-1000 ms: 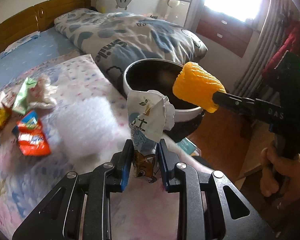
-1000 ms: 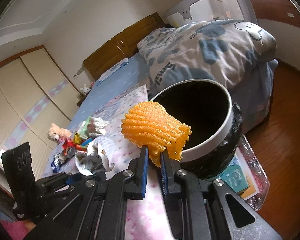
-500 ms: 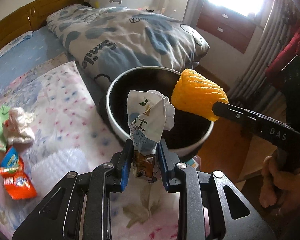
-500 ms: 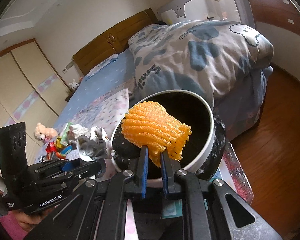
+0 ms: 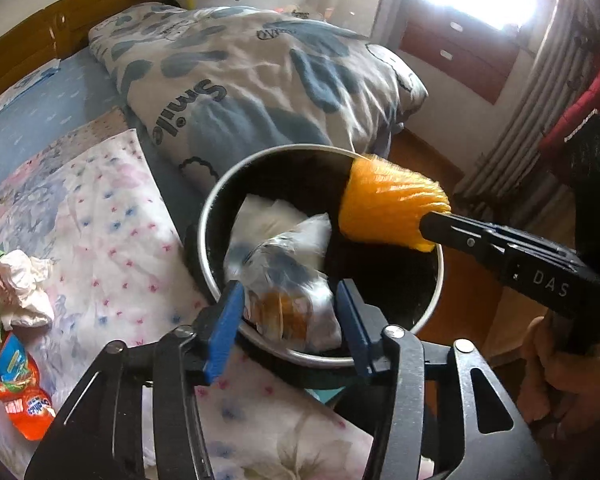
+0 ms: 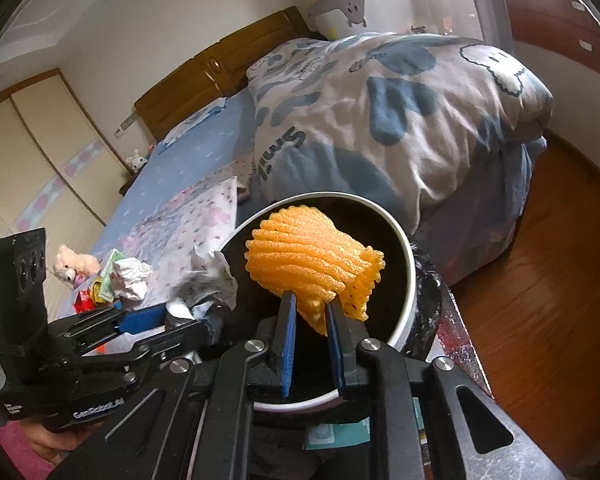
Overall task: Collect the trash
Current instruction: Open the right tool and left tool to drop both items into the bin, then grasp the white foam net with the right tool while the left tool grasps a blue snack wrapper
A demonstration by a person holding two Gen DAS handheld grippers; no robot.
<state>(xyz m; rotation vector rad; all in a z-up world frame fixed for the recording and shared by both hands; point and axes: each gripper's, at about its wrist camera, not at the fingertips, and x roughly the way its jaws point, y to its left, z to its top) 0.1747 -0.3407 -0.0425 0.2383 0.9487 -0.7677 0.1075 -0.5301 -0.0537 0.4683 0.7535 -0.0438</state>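
Ribbed orange foam net (image 6: 314, 266) pinched; crinkled wrapper (image 5: 288, 284) loose.

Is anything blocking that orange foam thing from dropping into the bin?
Nothing visible does. The orange foam net, pinched in the right gripper, hangs over the open mouth of the bin. The left gripper and its crumpled wrapper sit at the near rim, off to the side.

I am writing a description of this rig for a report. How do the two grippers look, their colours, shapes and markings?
Both are black, angular tools with cut-out frames, silver pivot screws and blue pads lining the fingers. The left gripper carries white "GenRobot.AI" lettering on its side, seen in the right wrist view. The right gripper shows pale "DAS" letters on its body. No cables or sleeves are visible.
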